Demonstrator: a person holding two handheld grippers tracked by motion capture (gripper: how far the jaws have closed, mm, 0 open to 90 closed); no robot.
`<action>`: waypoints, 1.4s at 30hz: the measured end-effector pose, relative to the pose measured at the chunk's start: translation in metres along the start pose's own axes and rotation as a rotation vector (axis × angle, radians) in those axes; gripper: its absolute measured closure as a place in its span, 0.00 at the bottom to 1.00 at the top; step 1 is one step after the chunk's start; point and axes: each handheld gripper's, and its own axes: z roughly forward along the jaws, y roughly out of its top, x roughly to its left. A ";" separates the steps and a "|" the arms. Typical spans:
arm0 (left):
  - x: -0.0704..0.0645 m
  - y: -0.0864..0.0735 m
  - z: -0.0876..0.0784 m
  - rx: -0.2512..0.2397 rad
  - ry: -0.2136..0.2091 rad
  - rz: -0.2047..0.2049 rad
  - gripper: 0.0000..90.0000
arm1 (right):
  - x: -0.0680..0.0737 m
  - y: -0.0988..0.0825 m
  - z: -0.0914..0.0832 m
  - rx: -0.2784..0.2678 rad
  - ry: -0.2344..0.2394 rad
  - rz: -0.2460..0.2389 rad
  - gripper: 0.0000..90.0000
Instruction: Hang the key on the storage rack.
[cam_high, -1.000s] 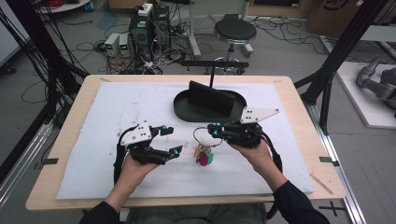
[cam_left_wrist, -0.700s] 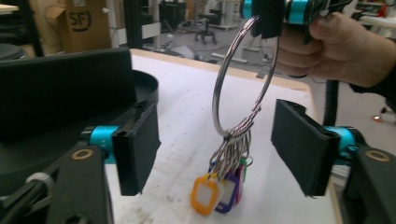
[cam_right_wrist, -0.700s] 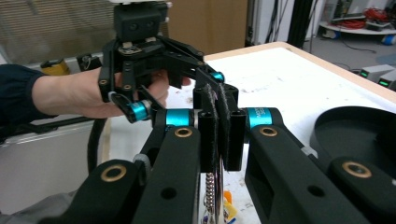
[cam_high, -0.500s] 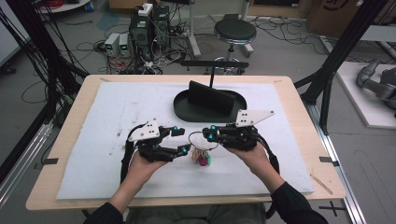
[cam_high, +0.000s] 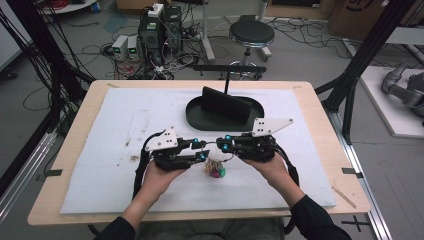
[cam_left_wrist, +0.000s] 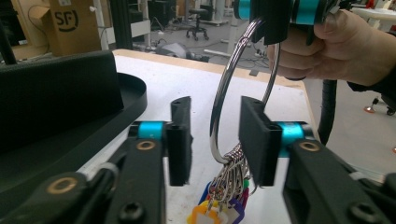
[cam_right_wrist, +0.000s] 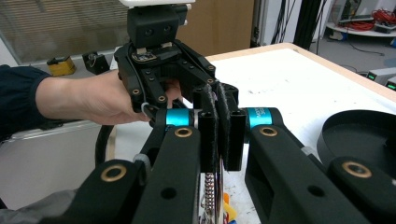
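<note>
Above the white mat (cam_high: 100, 165), at the left, the left gripper (cam_left_wrist: 215, 140) has just been closing its jaws around the big metal ring (cam_left_wrist: 224, 93). One pad touches the ring's lower arc and the other stands off, so it is not yet a grip. Small rings and coloured tags (cam_high: 216, 171) hang below. To the right, the right gripper (cam_right_wrist: 219, 135) is clamped on the ring's top, holding it up. Compared with a second ago, the left gripper has moved in toward the right one, and a two-handed hold looks close.
</note>
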 end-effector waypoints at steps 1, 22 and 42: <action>0.000 0.000 0.000 -0.001 -0.002 0.004 0.77 | 0.000 0.000 0.000 0.002 -0.001 0.009 0.98; 0.000 0.001 -0.002 -0.024 0.015 0.035 0.96 | -0.003 -0.001 -0.002 -0.003 0.001 0.008 0.97; 0.007 0.025 -0.018 -0.062 0.065 0.086 0.96 | -0.023 -0.028 -0.040 0.014 -0.210 0.043 0.33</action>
